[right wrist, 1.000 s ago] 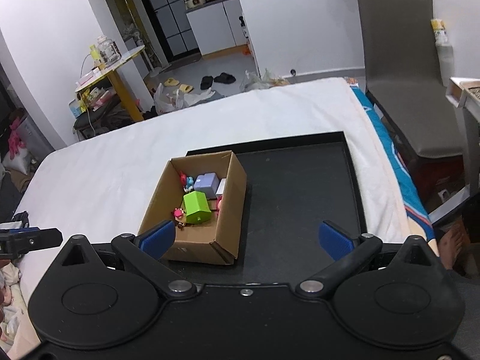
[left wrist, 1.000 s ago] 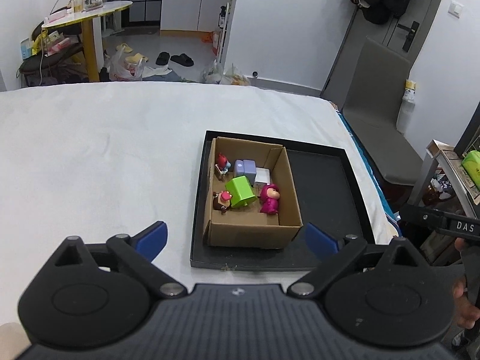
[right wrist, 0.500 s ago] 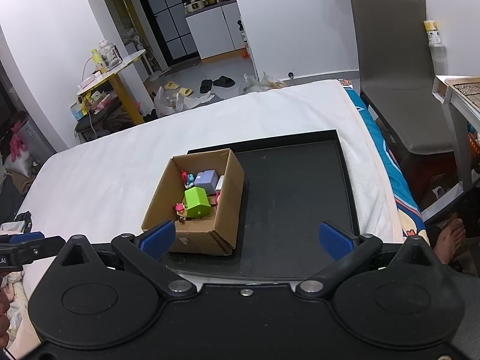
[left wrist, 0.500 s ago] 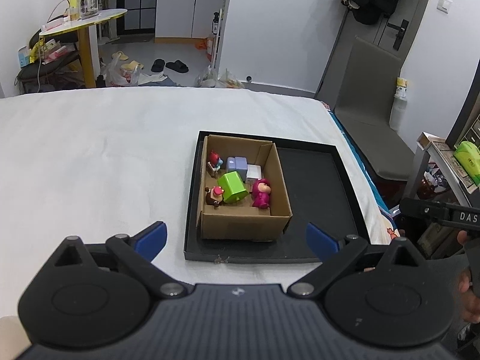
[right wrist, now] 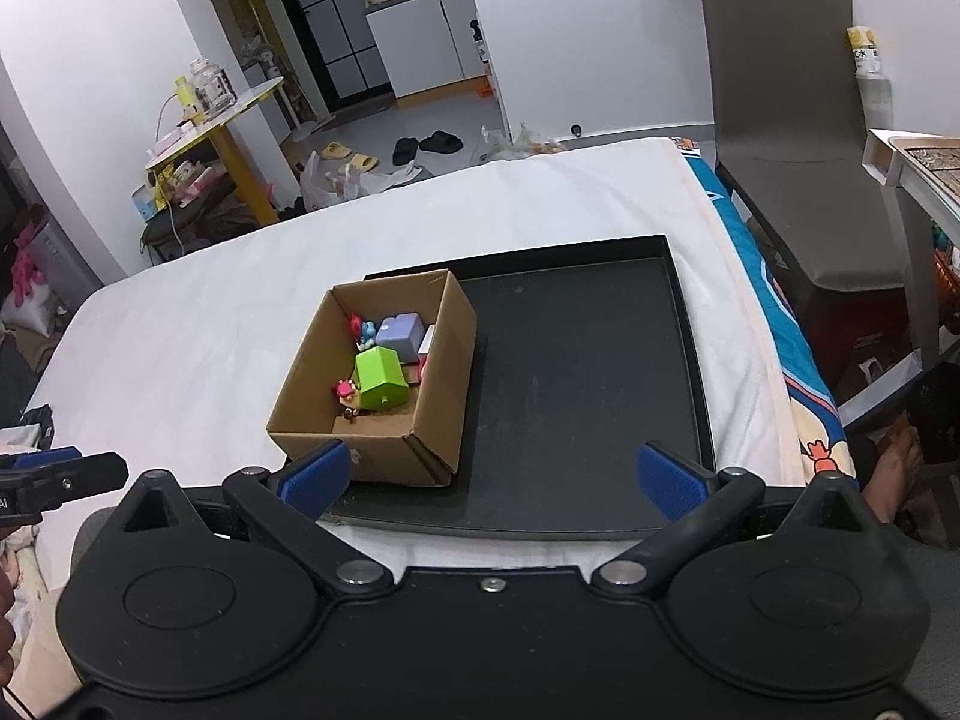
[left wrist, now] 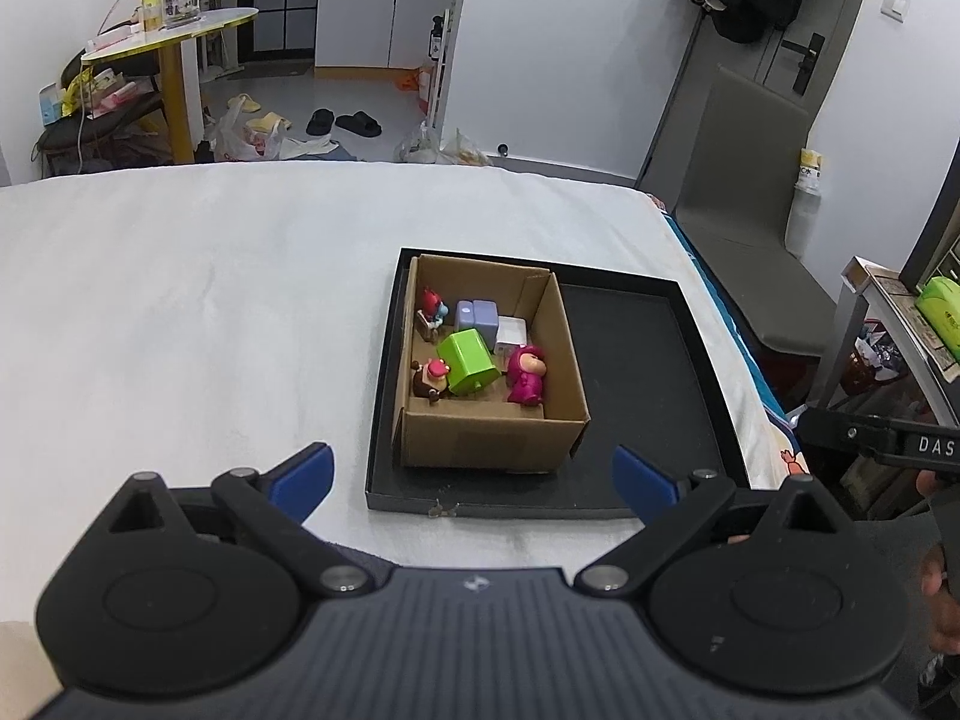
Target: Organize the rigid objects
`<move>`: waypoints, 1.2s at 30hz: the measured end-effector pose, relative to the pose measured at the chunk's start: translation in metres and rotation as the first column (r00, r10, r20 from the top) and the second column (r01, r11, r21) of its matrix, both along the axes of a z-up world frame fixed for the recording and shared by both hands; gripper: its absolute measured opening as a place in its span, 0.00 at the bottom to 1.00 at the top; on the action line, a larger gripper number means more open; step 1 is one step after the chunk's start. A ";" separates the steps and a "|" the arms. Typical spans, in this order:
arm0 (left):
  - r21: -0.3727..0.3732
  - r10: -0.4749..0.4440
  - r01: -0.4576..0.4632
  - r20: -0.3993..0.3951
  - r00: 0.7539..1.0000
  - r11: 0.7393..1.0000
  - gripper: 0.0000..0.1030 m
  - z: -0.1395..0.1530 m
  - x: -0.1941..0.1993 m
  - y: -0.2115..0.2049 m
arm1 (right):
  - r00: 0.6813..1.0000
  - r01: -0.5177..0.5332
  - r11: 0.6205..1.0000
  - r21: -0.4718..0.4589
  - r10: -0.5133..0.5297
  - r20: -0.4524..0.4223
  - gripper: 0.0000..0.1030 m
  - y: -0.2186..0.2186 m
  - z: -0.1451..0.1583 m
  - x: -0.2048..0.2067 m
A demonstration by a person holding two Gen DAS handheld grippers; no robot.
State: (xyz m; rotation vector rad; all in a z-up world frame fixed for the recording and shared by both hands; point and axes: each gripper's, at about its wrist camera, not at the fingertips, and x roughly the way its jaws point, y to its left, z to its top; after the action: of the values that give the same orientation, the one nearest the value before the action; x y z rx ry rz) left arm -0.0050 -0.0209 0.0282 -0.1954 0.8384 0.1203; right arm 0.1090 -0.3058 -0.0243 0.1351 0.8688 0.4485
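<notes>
A brown cardboard box point(left wrist: 489, 435) point(right wrist: 384, 450) stands in the left half of a shallow black tray point(left wrist: 636, 372) point(right wrist: 588, 372) on a white-covered bed. Inside it lie a green block point(left wrist: 468, 360) point(right wrist: 379, 377), a lilac cube point(left wrist: 477, 315) point(right wrist: 401, 330), a white cube point(left wrist: 512, 333), a magenta figure point(left wrist: 527, 373), a red-capped figure point(left wrist: 431, 307) and a small brown one point(left wrist: 429, 378). My left gripper point(left wrist: 474, 480) is open, held back from the tray's near edge. My right gripper point(right wrist: 492, 477) is open too, over the tray's near rim, with nothing between its fingers.
The white sheet point(left wrist: 180, 312) spreads wide to the left of the tray. A grey chair point(right wrist: 786, 138) stands past the bed's right edge, beside a shelf unit point(left wrist: 900, 324). A yellow-legged side table point(left wrist: 174, 42) and floor clutter lie beyond the far edge. A bare foot point(right wrist: 894, 468) shows at the right.
Both grippers have drawn back and up from the tray, so the box looks smaller and farther. Both stay open and the toys in the box have not moved.
</notes>
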 end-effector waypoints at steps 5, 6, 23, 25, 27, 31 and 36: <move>0.003 -0.001 0.001 0.000 1.000 1.000 0.96 -0.001 -0.001 0.000 | 1.000 -0.006 1.000 0.002 0.006 -0.006 1.00 0.002 -0.003 0.000; 0.004 0.000 0.000 0.000 1.000 1.000 0.96 -0.002 -0.002 0.000 | 1.000 -0.007 1.000 0.000 0.007 -0.006 1.00 0.003 -0.003 0.000; -0.017 -0.013 0.013 -0.010 1.000 1.000 0.96 -0.003 -0.005 0.000 | 1.000 -0.024 1.000 0.001 0.024 -0.017 1.00 0.006 -0.003 -0.002; -0.016 -0.022 0.022 -0.006 1.000 1.000 0.96 -0.001 -0.005 -0.002 | 1.000 -0.025 1.000 0.001 0.025 -0.019 1.00 0.006 -0.003 -0.002; -0.006 -0.022 0.022 -0.006 1.000 1.000 0.96 0.000 -0.006 -0.003 | 1.000 -0.023 1.000 -0.001 0.023 -0.021 1.00 0.006 -0.003 -0.002; -0.004 -0.025 0.025 -0.006 1.000 1.000 0.96 0.001 -0.006 -0.005 | 1.000 -0.017 1.000 -0.006 0.017 -0.021 1.00 0.006 -0.004 -0.001; -0.007 -0.028 0.028 -0.007 1.000 1.000 0.96 0.000 -0.006 -0.005 | 0.999 -0.020 1.000 -0.004 0.019 -0.028 1.00 0.006 -0.005 -0.001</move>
State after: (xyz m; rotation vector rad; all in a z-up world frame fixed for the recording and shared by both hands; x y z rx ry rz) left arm -0.0105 -0.0260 0.0283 -0.1899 0.8489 0.0921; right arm 0.1080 -0.2995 -0.0296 0.1294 0.8988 0.4639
